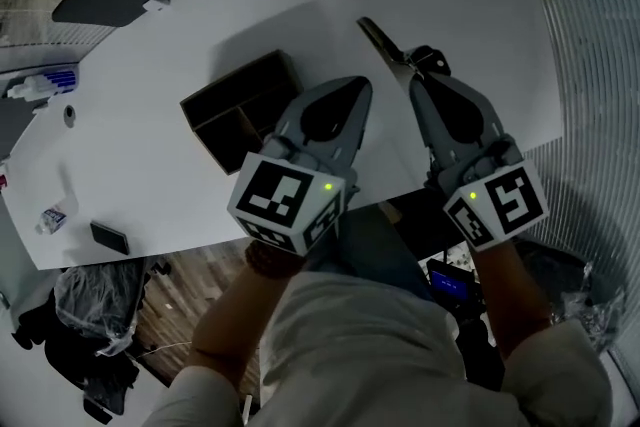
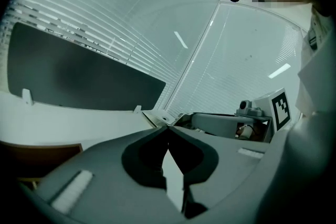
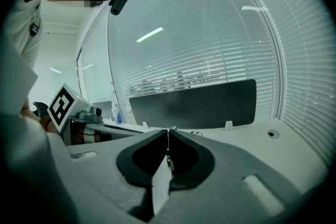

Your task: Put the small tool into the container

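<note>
While left claw [image 1: 364, 85] overlaps container [image 1: 222, 93], small tool [image 1: 384, 42] lies by right claw [image 1: 414, 81].

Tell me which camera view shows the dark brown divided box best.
The head view: the dark brown divided box sits open on the white table, its dividers visible. The left gripper view catches only a brown sliver of it at its left edge. The right gripper view shows none of it.
</note>
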`<action>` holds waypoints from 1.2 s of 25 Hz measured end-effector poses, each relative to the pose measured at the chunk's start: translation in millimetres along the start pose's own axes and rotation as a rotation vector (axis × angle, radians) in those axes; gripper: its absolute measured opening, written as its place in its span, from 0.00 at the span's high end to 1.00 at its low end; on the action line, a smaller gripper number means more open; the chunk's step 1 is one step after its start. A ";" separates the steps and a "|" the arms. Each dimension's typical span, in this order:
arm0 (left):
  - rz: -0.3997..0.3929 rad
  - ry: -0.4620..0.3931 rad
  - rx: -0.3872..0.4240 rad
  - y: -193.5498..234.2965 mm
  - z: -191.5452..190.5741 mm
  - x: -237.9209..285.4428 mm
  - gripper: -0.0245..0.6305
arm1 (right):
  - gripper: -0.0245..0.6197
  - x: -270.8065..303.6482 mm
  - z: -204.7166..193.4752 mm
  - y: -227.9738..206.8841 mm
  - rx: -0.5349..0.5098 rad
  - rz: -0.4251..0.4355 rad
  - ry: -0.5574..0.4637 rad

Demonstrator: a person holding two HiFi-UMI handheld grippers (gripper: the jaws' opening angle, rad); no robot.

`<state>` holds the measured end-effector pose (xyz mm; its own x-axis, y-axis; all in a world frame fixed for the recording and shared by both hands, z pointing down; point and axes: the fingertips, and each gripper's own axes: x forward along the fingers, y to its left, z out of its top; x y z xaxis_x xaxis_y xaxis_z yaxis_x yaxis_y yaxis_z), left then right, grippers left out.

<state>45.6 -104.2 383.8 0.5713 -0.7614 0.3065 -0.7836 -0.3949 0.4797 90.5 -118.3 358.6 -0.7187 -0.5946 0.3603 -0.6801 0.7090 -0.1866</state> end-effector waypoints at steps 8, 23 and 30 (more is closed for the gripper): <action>0.057 -0.091 0.027 5.5 39.6 -51.2 0.96 | 0.95 -9.3 47.2 42.6 -0.081 0.026 -0.069; 0.201 -0.217 0.007 35.6 67.1 -139.0 0.96 | 0.95 11.4 88.5 130.8 -0.265 0.217 -0.096; 0.276 -0.257 -0.034 59.0 58.3 -173.2 0.96 | 0.95 41.9 81.4 168.0 -0.368 0.339 -0.068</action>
<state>-113.8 -25.7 311.1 0.2568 -0.9425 0.2140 -0.8886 -0.1432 0.4359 -65.6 -55.0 268.0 -0.9066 -0.3225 0.2722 -0.3196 0.9459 0.0563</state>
